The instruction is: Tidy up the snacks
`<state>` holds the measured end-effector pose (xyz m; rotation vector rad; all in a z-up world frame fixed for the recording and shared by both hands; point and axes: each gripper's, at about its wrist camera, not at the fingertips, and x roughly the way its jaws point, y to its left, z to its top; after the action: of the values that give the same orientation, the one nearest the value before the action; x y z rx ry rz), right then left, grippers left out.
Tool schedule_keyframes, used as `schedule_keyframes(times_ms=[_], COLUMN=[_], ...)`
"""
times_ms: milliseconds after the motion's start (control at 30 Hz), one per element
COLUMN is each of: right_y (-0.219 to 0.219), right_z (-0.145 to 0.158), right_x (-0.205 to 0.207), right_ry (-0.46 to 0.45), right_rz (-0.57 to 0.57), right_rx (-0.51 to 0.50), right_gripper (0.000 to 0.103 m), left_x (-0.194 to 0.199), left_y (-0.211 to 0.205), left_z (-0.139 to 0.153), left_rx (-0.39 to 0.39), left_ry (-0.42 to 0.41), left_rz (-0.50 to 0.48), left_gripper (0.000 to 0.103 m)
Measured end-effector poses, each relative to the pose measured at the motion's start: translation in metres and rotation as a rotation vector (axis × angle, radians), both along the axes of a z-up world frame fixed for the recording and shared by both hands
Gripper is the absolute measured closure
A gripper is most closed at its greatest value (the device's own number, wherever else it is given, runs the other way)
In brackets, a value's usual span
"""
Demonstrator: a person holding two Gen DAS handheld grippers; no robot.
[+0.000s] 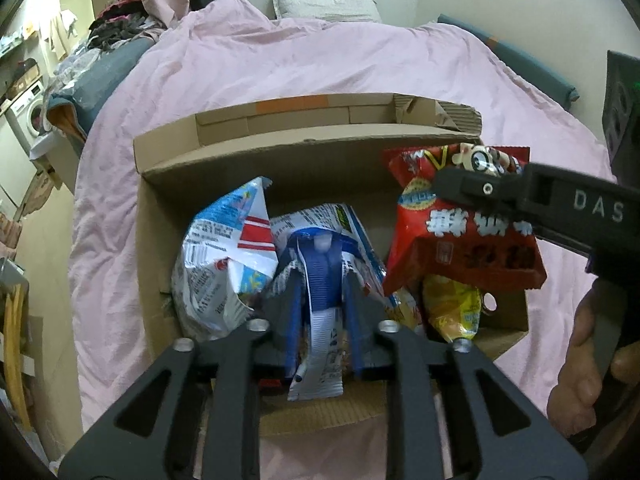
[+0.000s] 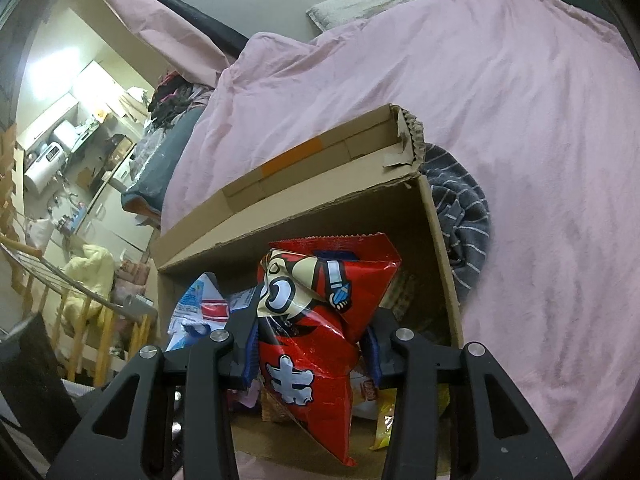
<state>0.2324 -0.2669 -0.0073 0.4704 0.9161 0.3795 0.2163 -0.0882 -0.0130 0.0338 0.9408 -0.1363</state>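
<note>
An open cardboard box (image 1: 280,148) (image 2: 296,216) sits on a pink bed. My left gripper (image 1: 322,280) is shut on a blue and white snack bag (image 1: 320,264) and holds it upright inside the box. A silver, blue and red snack bag (image 1: 224,256) stands to its left. My right gripper (image 2: 312,316) is shut on a red snack bag (image 2: 320,344) (image 1: 460,232) and holds it over the box's right side. A yellow snack bag (image 1: 452,304) lies under it in the box.
A pink duvet (image 1: 280,64) covers the bed around the box. A grey striped cloth (image 2: 464,216) lies against the box's right wall. A pillow (image 1: 324,6) sits at the headboard. Clutter and a washing machine (image 1: 28,114) stand left of the bed.
</note>
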Motion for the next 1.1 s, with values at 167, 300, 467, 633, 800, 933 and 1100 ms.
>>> schedule_keyframes(times_ms=[167,300,467,633,800,933,1100], right_y=[0.000,-0.005,-0.004,-0.005,-0.012,-0.014,-0.013], right_z=[0.007,0.023,0.037,0.050,0.061,0.069,0.075], right_x=[-0.002,-0.009,-0.018,-0.031,-0.053,-0.071,-0.095], right_ry=[-0.025,-0.101,-0.164,-0.215,-0.243,-0.274,-0.307], right_rz=[-0.005,-0.016,-0.018,-0.034,-0.066,-0.099,-0.131], right_rx=[0.000,0.003,-0.041,-0.074,-0.060,-0.076,-0.121], right_gripper=[0.035,0.008,0.002,0.000,0.000,0.000,0.000], left_x=[-0.006,-0.012,-0.019,-0.025,-0.036,-0.050,-0.076], left_y=[0.004,0.009,0.016,0.028,0.043,0.056,0.069], left_z=[0.005,0.013,0.024,0.037,0.047,0.056,0.067], left_rx=[-0.013,-0.020,0.013,0.000,-0.011,-0.016,-0.009], left_ry=[-0.028,-0.065,-0.105,-0.130,-0.143,-0.159,-0.198], left_rz=[0.047,0.066,0.098,0.134,0.171,0.189,0.191], left_gripper=[0.028,0.025,0.025,0.017,0.000,0.000,0.000])
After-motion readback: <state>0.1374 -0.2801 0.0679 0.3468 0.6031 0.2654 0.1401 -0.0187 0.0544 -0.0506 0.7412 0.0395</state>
